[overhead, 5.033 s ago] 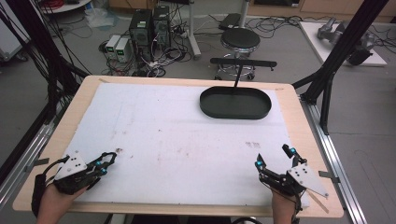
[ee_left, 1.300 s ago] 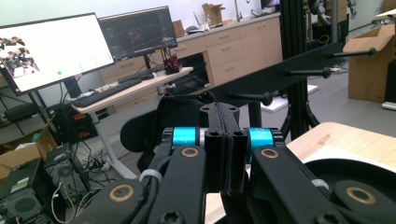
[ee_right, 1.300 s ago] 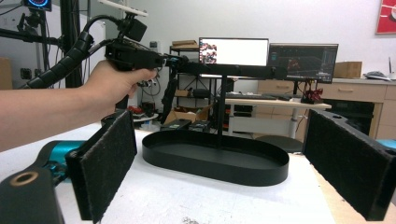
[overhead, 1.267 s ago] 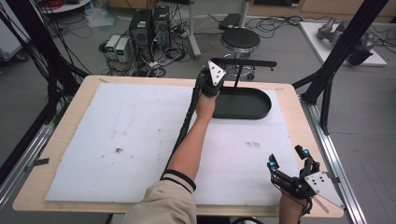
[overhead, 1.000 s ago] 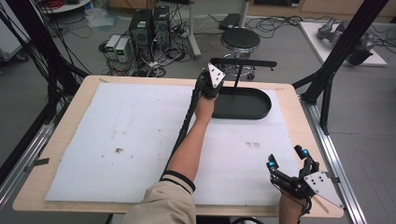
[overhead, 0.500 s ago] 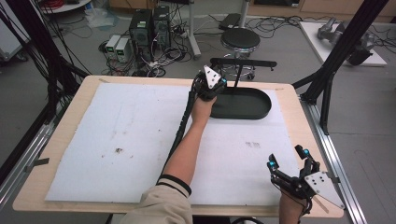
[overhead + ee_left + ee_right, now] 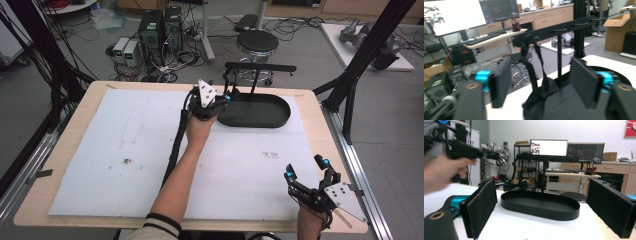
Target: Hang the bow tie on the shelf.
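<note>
Now, left tongs [image 7: 539, 85]: spread apart, holding nothing, either side of the black cloth [image 7: 536, 100].
Right tongs [image 7: 306, 169]: spread apart, lower right.
Tip: squeeze the hanging cloth gently, mid-strap.

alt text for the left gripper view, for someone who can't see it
The left gripper has its two black jaws open on either side of a black bow tie hanging by its strap from a black rack, not touching it. The rack's post stands in a black oval tray; an office lies behind.
</note>
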`<move>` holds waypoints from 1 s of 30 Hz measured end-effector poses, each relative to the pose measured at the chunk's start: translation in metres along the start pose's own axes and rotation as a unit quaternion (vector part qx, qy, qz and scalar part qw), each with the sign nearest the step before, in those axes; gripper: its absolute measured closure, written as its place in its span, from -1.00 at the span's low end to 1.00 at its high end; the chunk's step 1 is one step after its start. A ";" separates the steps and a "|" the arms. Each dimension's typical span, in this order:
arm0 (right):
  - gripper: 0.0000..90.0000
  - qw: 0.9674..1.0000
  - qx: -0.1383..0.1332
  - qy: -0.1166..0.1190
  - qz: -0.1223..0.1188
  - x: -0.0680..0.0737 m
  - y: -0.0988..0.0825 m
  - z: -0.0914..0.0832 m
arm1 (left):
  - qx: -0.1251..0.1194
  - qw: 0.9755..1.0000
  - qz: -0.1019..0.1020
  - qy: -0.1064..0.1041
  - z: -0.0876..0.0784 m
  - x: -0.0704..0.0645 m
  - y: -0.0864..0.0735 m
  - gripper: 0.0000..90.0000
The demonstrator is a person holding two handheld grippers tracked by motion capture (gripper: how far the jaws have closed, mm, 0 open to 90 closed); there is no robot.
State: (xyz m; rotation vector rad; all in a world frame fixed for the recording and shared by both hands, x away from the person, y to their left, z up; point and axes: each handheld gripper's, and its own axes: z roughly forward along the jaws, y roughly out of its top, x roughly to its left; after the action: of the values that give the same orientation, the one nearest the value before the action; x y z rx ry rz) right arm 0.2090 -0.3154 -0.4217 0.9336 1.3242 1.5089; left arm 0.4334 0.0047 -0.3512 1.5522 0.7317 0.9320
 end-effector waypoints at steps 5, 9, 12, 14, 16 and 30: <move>-0.80 1.000 0.002 0.000 0.001 0.002 0.000 0.000 | -0.018 1.000 0.001 0.009 -0.044 0.016 0.009 -0.36; -0.80 1.000 0.005 0.002 -0.001 0.005 -0.001 0.002 | -0.032 0.999 0.002 0.027 -0.081 0.030 0.013 -0.51; -0.80 1.000 0.012 0.001 -0.005 0.007 -0.003 0.004 | -0.027 0.999 0.007 0.038 -0.110 0.045 0.014 -0.57; -0.80 1.000 0.013 0.002 -0.008 0.009 -0.002 0.004 | -0.031 0.998 0.003 0.047 -0.126 0.054 0.014 -0.61; -0.80 1.000 0.009 0.002 -0.006 0.009 0.000 0.003 | -0.028 0.998 -0.004 0.057 -0.156 0.072 0.011 -0.63; -0.80 1.000 0.015 -0.004 -0.018 0.013 0.001 0.002 | -0.001 0.990 0.000 0.142 -0.281 0.145 -0.037 -0.73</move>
State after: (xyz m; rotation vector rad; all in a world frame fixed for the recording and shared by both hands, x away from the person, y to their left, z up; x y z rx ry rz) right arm 0.2066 -0.3022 -0.4207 0.9292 1.3553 1.4593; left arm 0.2625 0.2731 -0.3453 1.4323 0.9300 1.1688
